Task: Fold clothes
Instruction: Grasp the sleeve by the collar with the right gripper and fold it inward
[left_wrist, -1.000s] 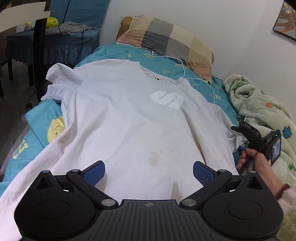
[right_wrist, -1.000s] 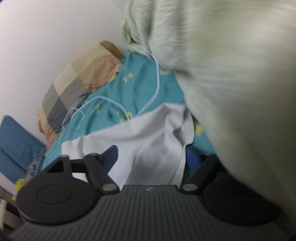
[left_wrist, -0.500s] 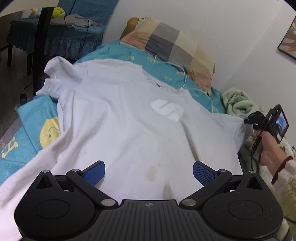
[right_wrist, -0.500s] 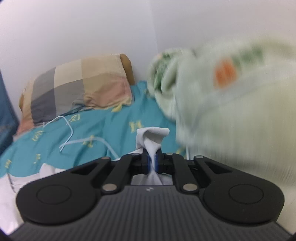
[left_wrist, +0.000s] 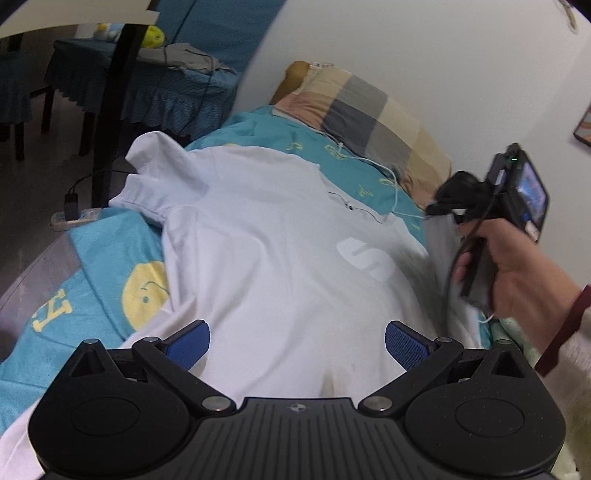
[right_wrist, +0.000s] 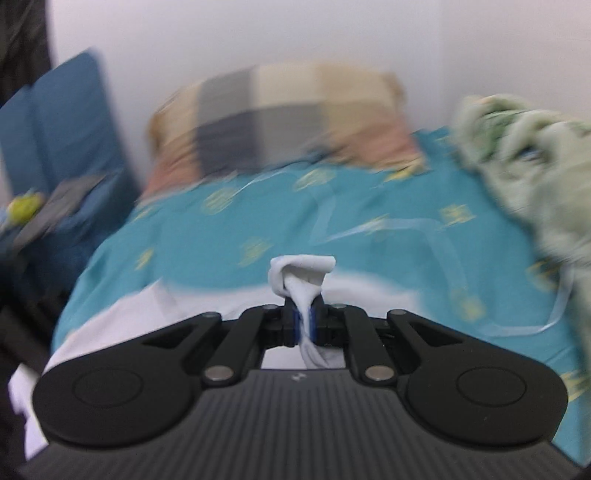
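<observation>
A white T-shirt (left_wrist: 266, 251) with a white logo lies spread face up on the teal bed sheet (left_wrist: 99, 258). My left gripper (left_wrist: 297, 341) hovers over the shirt's lower part, open, its blue pads wide apart with nothing between them. In the right wrist view my right gripper (right_wrist: 303, 325) is shut on a bunched piece of the shirt's right sleeve (right_wrist: 301, 271), which sticks up past the pads. The left wrist view shows that gripper (left_wrist: 436, 210) in a hand (left_wrist: 517, 273), lifted over the shirt's right shoulder with the sleeve hanging from it.
A checked pillow (left_wrist: 373, 114) lies at the bed's head by the white wall, a white cable (left_wrist: 391, 184) in front of it. A green fleece blanket (right_wrist: 532, 166) is heaped on the right. Covered chairs (left_wrist: 155, 81), a dark table leg and a power strip stand left of the bed.
My right gripper closed on the sleeve, rolled level, and carried it up and leftward over the shirt. The left gripper drifted slightly and stayed open.
</observation>
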